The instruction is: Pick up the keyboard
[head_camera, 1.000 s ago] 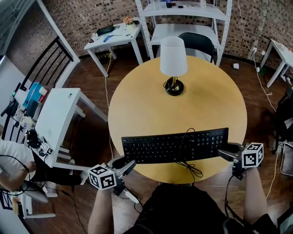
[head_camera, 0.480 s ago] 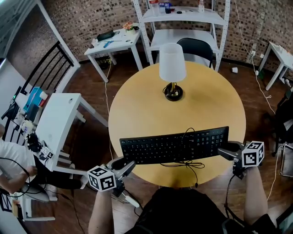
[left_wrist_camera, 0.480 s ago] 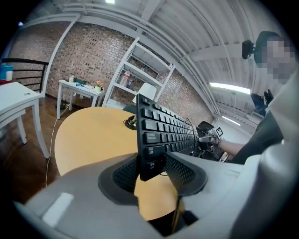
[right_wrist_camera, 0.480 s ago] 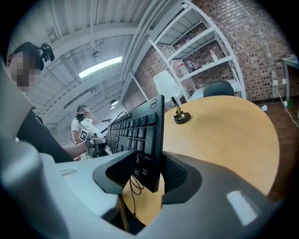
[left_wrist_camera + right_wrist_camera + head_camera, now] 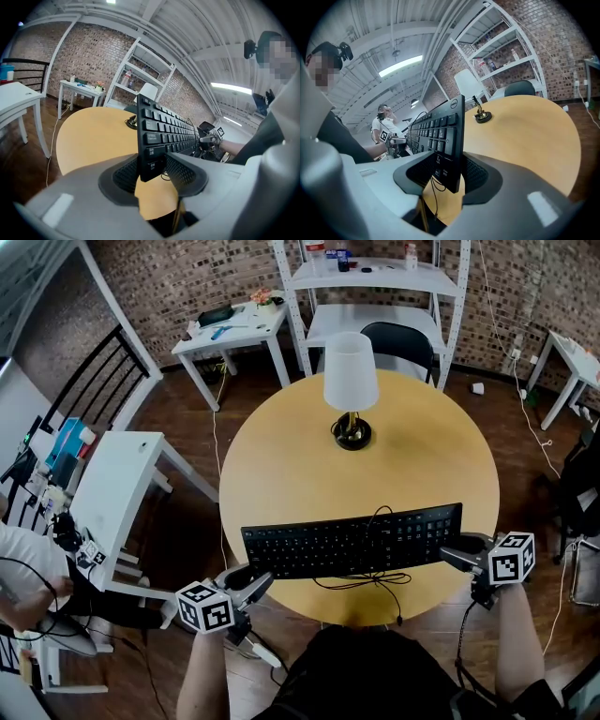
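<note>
the black keyboard [image 5: 352,540] stretches over the near edge of the round worktop [image 5: 309,456], its left end clamped between the left gripper's [image 5: 253,579] fingers [image 5: 187,171], its right end between the right gripper's [image 5: 457,552] fingers.

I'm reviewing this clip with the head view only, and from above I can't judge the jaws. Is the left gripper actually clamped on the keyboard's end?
Observer: Yes. In the left gripper view, the left gripper has the end of the keyboard between its jaws, with a pad against each face.
Operator: And the right one?
Observer: It's the same in the right gripper view. The right gripper is closed on the other end, keys toward one pad and underside toward the other.
Operator: Is anyone else nearby?
Observer: The right gripper view shows a person in a white top beyond the keyboard's far end.
</note>
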Available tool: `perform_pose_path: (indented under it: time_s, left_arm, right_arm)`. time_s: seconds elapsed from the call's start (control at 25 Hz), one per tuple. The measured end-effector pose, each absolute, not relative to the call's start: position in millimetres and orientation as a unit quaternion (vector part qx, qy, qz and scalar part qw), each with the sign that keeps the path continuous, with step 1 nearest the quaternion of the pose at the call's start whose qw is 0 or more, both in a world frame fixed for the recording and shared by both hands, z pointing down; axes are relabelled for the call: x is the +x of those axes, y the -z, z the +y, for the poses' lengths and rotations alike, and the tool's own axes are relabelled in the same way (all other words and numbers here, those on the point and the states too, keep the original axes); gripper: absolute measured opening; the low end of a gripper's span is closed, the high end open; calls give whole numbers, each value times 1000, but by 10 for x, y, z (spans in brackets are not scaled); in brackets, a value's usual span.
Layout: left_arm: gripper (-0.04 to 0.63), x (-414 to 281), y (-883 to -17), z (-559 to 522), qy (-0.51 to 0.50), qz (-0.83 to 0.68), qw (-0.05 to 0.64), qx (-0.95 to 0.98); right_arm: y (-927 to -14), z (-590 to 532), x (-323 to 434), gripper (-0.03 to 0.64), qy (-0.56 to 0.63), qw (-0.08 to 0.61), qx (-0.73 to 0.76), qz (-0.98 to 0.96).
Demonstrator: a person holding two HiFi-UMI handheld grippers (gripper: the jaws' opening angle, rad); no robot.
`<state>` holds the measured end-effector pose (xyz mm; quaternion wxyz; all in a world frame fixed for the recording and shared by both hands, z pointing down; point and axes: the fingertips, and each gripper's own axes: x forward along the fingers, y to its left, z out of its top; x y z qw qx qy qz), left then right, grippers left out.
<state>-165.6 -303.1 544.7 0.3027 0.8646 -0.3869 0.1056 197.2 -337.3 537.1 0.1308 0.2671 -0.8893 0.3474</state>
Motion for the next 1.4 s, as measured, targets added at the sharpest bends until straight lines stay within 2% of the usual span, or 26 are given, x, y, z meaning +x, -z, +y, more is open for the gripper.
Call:
perform_pose_path:
  time_s: [1.4]
  left_arm:
    - [175,-1663,-5377,-2979,-103,-397,298,862]
  right_arm:
    - [-5323,-3367,1964,173,-346,137,263,-890]
